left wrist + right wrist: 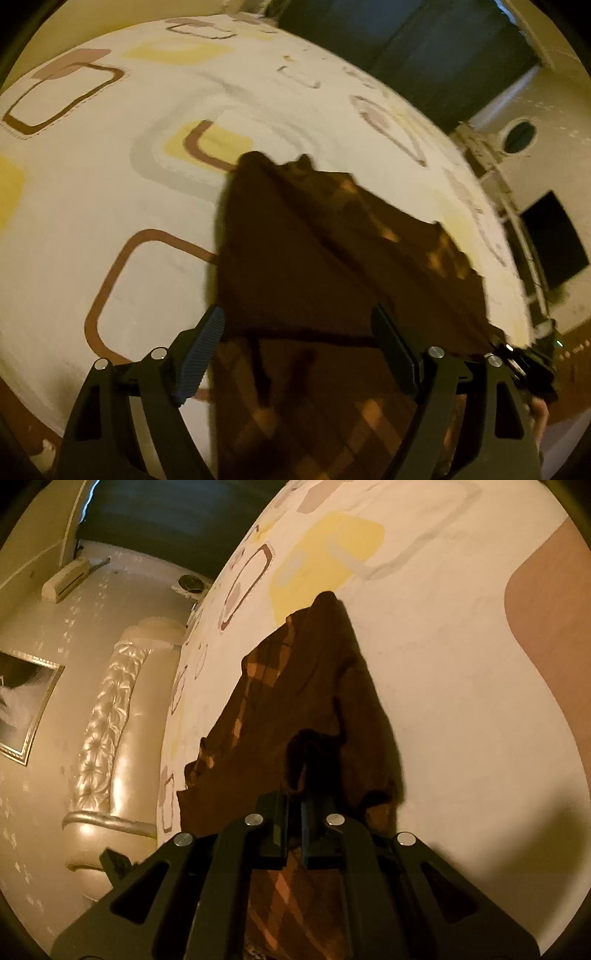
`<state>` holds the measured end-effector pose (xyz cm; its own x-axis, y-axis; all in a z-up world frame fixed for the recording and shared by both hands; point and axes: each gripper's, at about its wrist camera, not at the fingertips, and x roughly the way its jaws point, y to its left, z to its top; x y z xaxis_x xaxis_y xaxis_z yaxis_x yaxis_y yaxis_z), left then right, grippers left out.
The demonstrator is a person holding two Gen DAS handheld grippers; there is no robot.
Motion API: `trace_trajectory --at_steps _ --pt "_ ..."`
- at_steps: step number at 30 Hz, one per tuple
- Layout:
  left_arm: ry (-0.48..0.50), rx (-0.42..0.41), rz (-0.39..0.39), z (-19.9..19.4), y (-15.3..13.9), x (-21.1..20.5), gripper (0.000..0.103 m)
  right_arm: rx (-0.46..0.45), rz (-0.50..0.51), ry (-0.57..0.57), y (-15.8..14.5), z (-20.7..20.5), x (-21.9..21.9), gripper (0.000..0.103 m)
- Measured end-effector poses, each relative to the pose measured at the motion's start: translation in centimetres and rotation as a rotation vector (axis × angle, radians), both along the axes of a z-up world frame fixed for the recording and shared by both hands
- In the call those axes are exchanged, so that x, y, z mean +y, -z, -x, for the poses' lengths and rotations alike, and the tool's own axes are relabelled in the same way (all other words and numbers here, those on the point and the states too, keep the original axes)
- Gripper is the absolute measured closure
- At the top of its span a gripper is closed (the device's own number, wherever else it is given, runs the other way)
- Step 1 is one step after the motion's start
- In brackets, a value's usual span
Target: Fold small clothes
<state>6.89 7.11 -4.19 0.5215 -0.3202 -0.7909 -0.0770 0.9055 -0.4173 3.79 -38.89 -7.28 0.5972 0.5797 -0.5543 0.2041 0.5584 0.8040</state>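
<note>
Left wrist view: brown plaid garment (332, 266) fills the centre and lower middle of the frame, spread over a cream bedsheet (110, 192) printed with brown, yellow and grey rounded squares. Left gripper (301, 343) at the bottom of the frame, jaws wide. Its blue ribbed finger (199, 354) sits at the garment's left edge, the black finger over the cloth to the right; a dark hem runs across between the two. Whether the pads touch the cloth: cannot tell, nothing pinched. Garment's far tip points to the upper middle of the frame; its right corner is drawn toward the lower right edge, where the right gripper (517, 354) shows, partly hidden. Dark screen (554, 240) on the wall at right. Frame slightly blurred.

Right wrist view: right gripper (294, 823) at bottom centre, jaws narrow, clamped on a bunched fold of the same garment (314, 701). Cloth rises from the fingers to a peak in the upper middle of the frame and also hangs under the gripper at the bottom centre. Plaid side shows at left, plain dark side at right. Bedsheet (443, 701) fills the right half. Tufted headboard (107, 716) at left, framed picture (26, 709) at far left
</note>
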Motion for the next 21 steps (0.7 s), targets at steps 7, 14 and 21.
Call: trace_trajectory --at_steps 7,14,21 --pt "-0.005 0.082 -0.132 -1.3 2.2 -0.2 0.022 0.024 0.122 -0.083 0.8 -0.1 0.7 0.095" --pt "-0.005 -0.011 -0.104 -0.2 0.4 0.5 0.022 -0.082 0.185 -0.051 -3.2 -0.4 -1.7 0.080" --pt "0.062 -0.072 -0.134 -1.5 -0.7 -1.1 0.022 -0.107 0.246 -0.179 -2.7 -5.9 -1.6 0.080"
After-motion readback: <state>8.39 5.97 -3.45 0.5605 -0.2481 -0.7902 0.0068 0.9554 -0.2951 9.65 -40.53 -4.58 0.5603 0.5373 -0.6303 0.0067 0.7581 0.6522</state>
